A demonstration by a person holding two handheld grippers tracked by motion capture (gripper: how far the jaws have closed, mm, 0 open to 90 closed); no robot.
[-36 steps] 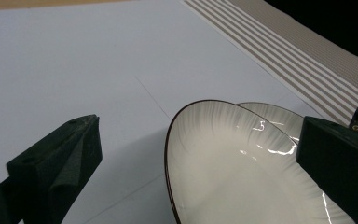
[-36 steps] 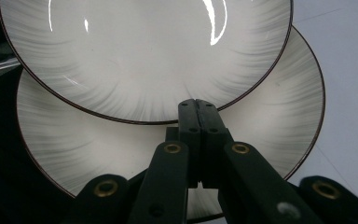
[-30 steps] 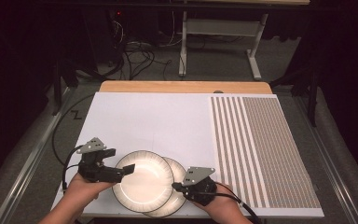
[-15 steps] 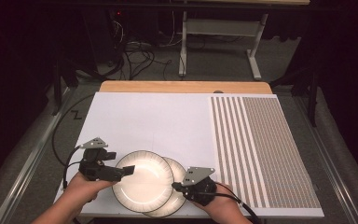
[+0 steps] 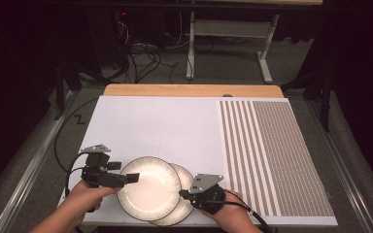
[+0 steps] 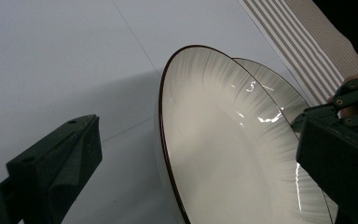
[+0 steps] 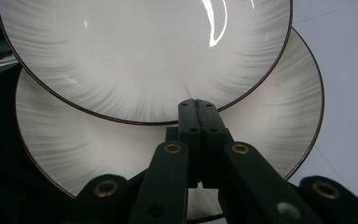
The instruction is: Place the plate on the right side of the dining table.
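Two plates overlapped at lower centre of the high view, both my grippers on them.

L gripper (image 5: 132, 177) sits left of the top plate (image 5: 148, 188), jaws spread w/ its near rim between them, not yet pinched; in the L gripper view the plate looks tilted up on edge. R gripper (image 5: 182, 194) has jaws pressed together, tips at the seam where the top plate overlaps the bottom plate (image 5: 184, 196), at the right. L is nearer the top plate's free rim. Plates: round, glossy white ceramic, ribbed rims w/ thin dark edge line. Table (image 5: 165, 126) is matte white; striped mat (image 5: 272, 155) on the right.
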